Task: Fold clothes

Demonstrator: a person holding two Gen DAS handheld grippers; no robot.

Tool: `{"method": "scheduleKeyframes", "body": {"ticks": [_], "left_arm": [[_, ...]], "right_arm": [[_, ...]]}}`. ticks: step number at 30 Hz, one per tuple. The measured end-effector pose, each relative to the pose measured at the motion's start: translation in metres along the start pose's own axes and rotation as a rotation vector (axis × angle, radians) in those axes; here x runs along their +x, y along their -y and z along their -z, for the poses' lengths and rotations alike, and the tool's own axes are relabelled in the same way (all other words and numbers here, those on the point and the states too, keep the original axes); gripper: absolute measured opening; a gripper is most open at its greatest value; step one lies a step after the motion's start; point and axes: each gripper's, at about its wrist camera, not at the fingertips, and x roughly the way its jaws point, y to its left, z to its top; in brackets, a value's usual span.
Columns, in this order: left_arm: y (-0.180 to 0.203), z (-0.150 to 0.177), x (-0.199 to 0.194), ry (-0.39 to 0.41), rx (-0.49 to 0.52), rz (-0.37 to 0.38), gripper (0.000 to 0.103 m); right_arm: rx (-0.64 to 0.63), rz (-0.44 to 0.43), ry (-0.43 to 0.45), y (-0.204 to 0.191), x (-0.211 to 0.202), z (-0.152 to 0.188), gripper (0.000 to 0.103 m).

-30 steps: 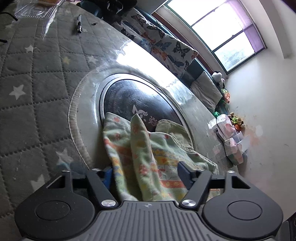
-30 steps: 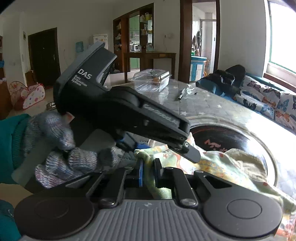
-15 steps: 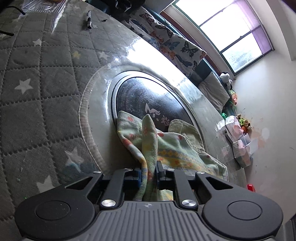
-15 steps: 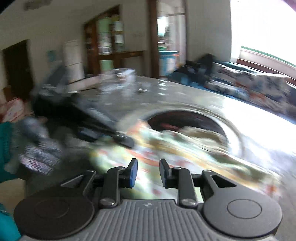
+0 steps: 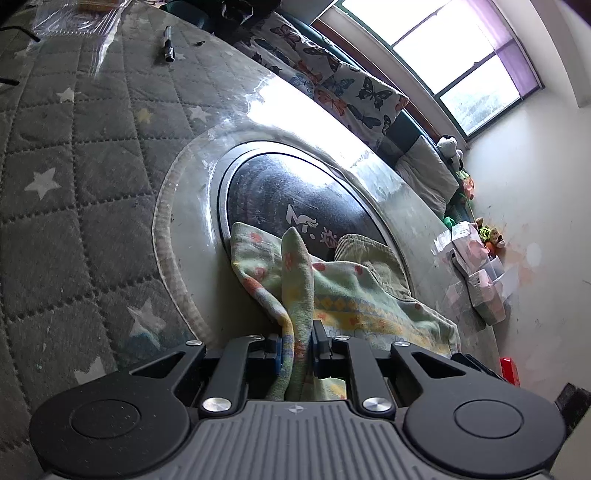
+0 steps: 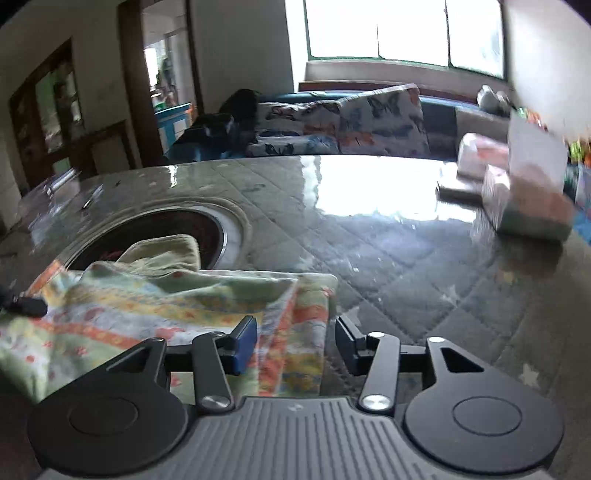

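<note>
A pale green patterned garment (image 5: 354, 295) lies crumpled on the table, partly over a round black inset (image 5: 295, 195). My left gripper (image 5: 296, 347) is shut on a raised fold of the garment at its near edge. In the right wrist view the same garment (image 6: 155, 306) spreads to the left, and its right corner lies between the fingers of my right gripper (image 6: 295, 339), which is open around the cloth without pinching it. The left gripper's tip (image 6: 27, 306) shows at the far left.
The table has a grey quilted star-print cover (image 5: 66, 147) under clear plastic. A black pen (image 5: 168, 42) and a clear plastic box (image 5: 74, 18) lie at the far side. Boxes and packets (image 6: 517, 181) stand at the right end. A butterfly-print sofa (image 6: 351, 118) is behind.
My left gripper closed on the fold of the garment and has stayed shut. My right gripper let go beside the left one, swung right along the garment and opened around its right corner.
</note>
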Motion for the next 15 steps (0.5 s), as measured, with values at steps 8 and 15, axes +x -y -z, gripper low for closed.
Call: {"method": "scheduleKeyframes", "body": {"ticks": [8, 15], "left_arm": [[0.004, 0.000, 0.001, 0.003, 0.028, -0.009, 0.015], [0.015, -0.002, -0.004, 0.016, 0.065, -0.007, 0.011]], "right_arm": [[0.000, -0.046, 0.007, -0.013, 0.004, 0.003, 0.022], [0.029, -0.039, 0.064, -0.017, -0.018, 0.001, 0.008]]}}
